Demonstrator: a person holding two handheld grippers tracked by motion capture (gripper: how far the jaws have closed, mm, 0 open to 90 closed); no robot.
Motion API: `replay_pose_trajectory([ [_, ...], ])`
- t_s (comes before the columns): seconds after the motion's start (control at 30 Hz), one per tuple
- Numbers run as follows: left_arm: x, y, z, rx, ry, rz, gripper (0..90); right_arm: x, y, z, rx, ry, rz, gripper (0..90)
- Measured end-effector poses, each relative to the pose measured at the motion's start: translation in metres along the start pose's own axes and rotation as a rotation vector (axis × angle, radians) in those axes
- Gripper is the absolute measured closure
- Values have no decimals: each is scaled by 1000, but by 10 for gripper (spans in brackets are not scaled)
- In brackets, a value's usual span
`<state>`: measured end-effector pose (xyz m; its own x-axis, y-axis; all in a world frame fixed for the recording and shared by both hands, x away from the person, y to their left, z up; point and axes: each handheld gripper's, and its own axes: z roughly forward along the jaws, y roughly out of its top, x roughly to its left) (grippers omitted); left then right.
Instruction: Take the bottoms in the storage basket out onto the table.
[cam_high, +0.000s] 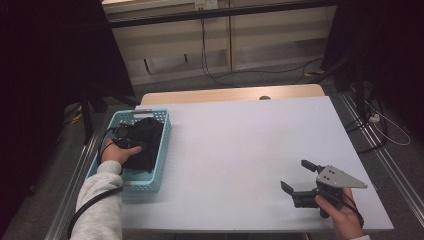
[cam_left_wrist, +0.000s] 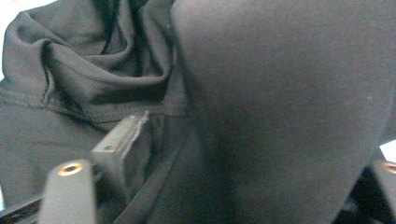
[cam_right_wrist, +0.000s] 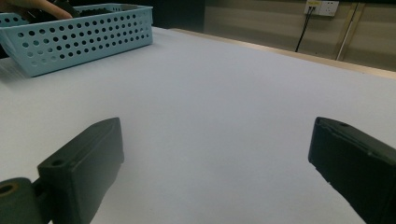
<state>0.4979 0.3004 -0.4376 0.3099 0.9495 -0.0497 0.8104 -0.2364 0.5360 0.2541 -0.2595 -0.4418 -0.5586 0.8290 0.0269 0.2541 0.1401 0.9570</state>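
Note:
A black cloth lies bunched in a light blue perforated basket at the table's left edge. The person's left hand reaches into the basket, and the left gripper is pressed into the cloth. Its jaws stand wide apart, with a thick fold of fabric bulging between them and hiding the right jaw's tip. My right gripper rests near the front right of the white table, open, with nothing between its fingers.
The basket stands far off to the left in the right gripper view. Beyond the table's wooden far edge are cables and a wall. Dark stands flank both sides.

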Motion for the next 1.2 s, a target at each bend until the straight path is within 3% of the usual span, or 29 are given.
replay_pose_trajectory([
  [0.23,-1,1,-4,13,-31,-6,482,1,0,0,0,3,0,26],
  [0.5,-6,5,-5,35,-87,-42,680,1,0,1,2,3,3,27],
  [0.7,-5,4,-6,28,-116,-94,740,1,0,1,3,6,1,26],
  [0.83,-3,5,-8,39,-157,-133,762,-1,0,1,2,1,3,26],
  [1.03,-5,10,-17,44,-181,-150,782,0,0,1,-2,2,2,26],
  [1.2,-5,22,-37,-14,-194,-175,791,0,0,0,-5,1,4,25],
])
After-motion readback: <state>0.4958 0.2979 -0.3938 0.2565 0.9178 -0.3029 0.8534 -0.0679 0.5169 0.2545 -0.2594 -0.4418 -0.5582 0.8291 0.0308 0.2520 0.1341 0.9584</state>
